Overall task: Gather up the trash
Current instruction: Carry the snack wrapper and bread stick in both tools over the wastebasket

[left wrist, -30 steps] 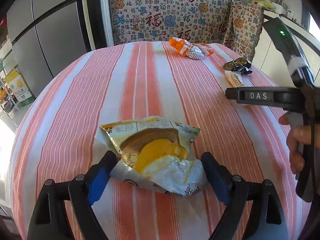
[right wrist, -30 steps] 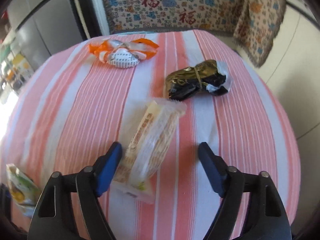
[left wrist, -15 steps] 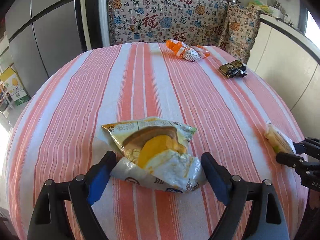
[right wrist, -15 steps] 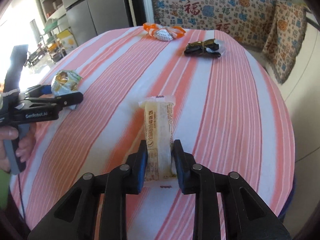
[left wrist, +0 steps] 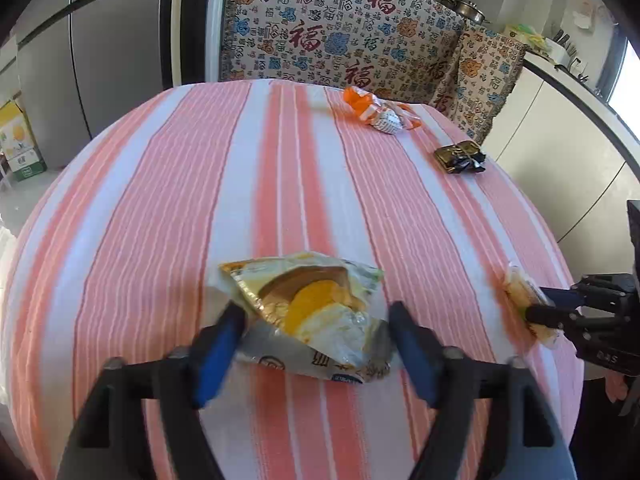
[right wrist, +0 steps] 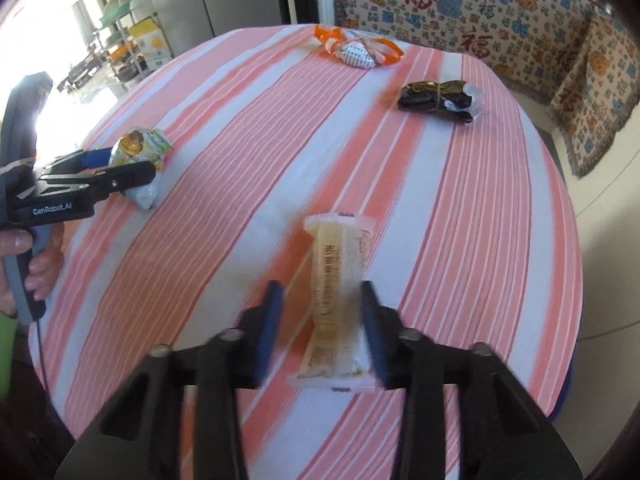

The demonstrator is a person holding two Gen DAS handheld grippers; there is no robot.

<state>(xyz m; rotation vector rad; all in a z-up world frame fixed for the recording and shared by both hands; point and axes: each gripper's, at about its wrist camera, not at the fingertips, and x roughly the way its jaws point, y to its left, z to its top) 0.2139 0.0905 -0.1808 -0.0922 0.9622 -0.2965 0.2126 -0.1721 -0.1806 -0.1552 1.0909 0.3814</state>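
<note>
A crumpled yellow and white snack bag (left wrist: 316, 312) lies on the striped tablecloth between the fingers of my left gripper (left wrist: 314, 340), which is open around it; the fingers look blurred. It also shows in the right wrist view (right wrist: 140, 160). A long pale yellow wrapper (right wrist: 338, 296) lies between the fingers of my right gripper (right wrist: 322, 328), which is open with a gap on both sides. The wrapper also shows in the left wrist view (left wrist: 524, 300).
An orange and white wrapper (left wrist: 380, 114) and a black and gold wrapper (left wrist: 460, 156) lie at the far side of the round table (left wrist: 160, 200). A patterned cloth (left wrist: 340, 40) hangs behind it. A fridge (left wrist: 100, 40) stands at the back left.
My right gripper, shut on the pale wrapper half a second ago, has opened and the wrapper lies loose between its fingers. My left gripper's fingers have closed in a little around the snack bag.
</note>
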